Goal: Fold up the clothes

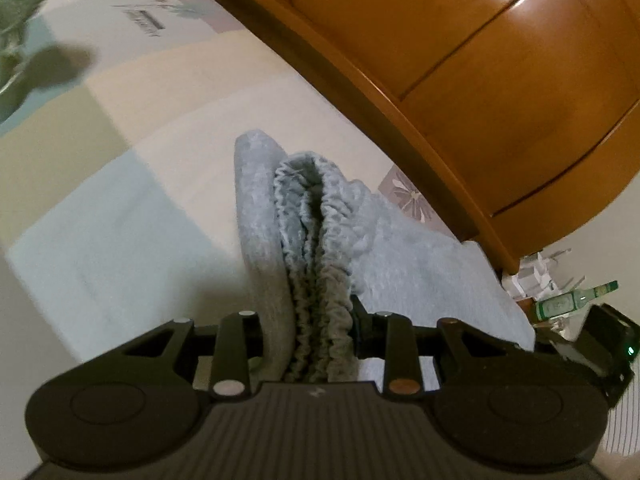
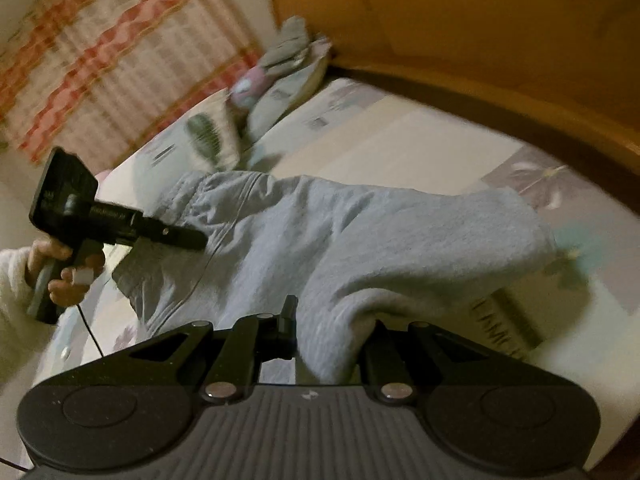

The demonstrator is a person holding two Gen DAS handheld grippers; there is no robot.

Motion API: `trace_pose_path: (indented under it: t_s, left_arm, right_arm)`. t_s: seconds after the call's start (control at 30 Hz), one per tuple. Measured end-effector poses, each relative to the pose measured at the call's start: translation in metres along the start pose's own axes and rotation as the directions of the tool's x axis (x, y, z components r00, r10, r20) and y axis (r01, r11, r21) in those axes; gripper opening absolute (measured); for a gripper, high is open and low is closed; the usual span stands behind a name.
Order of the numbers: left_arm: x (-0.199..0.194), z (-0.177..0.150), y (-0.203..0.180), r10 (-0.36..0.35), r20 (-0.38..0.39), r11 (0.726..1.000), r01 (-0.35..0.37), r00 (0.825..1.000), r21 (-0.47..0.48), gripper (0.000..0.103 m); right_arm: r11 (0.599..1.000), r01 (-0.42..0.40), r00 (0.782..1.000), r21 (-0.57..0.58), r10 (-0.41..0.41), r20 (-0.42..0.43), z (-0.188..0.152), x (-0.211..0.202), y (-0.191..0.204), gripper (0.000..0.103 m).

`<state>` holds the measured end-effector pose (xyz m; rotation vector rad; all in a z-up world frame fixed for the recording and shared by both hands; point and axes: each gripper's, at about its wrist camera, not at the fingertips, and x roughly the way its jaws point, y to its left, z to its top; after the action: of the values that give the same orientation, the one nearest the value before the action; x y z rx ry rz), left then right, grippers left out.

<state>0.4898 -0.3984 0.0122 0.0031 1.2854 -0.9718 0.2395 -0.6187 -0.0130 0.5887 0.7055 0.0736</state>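
Grey sweatpants (image 2: 360, 232), soft fleecy knit w/ a ruched elastic waistband (image 1: 320, 280), lying spread across the bed sheet (image 1: 120, 160), partly lifted at both ends. Sheet is pastel patchwork w/ flower prints. Wooden headboard (image 1: 460, 60) behind, a green bottle (image 1: 576, 300) off to the side, red/cream curtain (image 2: 100, 48) in the right wrist view, pillows (image 2: 280, 80) piled by it. Left gripper (image 1: 308, 328) is pinching the bunched waistband btw its fingers. Right gripper (image 2: 332, 336) is clamped on a fold of the pant fabric. Person's hand (image 2: 60, 272), fuzzy white sleeve, holds the left gripper's handle.
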Motion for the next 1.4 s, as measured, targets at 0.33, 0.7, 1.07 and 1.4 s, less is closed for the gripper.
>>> trace_pose_path:
  t_s: [0.33,0.7,1.07,1.4]
  left_arm:
    - [0.071,0.089,-0.037,0.067,-0.149,0.994,-0.054,0.986,0.092,0.03]
    - [0.135,0.135,-0.05,0.179,-0.278,0.97,-0.122,0.944,0.21,0.03]
    - [0.137,0.147,-0.034,0.174,-0.318,0.974,-0.115,0.932,0.196,0.03]
    - [0.148,0.152,0.005,0.176,-0.312,0.979,-0.134,0.934,0.152,0.033]
  right_arm:
    - [0.976,0.119,0.992,0.181,-0.123,0.011,0.014,0.004,-0.03,0.014]
    - [0.945,0.182,0.983,0.271,-0.175,-0.05,0.004,0.033,-0.025,0.013]
    - [0.919,0.207,0.978,0.336,-0.192,-0.079,0.002,0.033,-0.015,0.013]
    - [0.901,0.251,0.968,0.355,-0.223,-0.119,-0.007,0.053,-0.029,0.013]
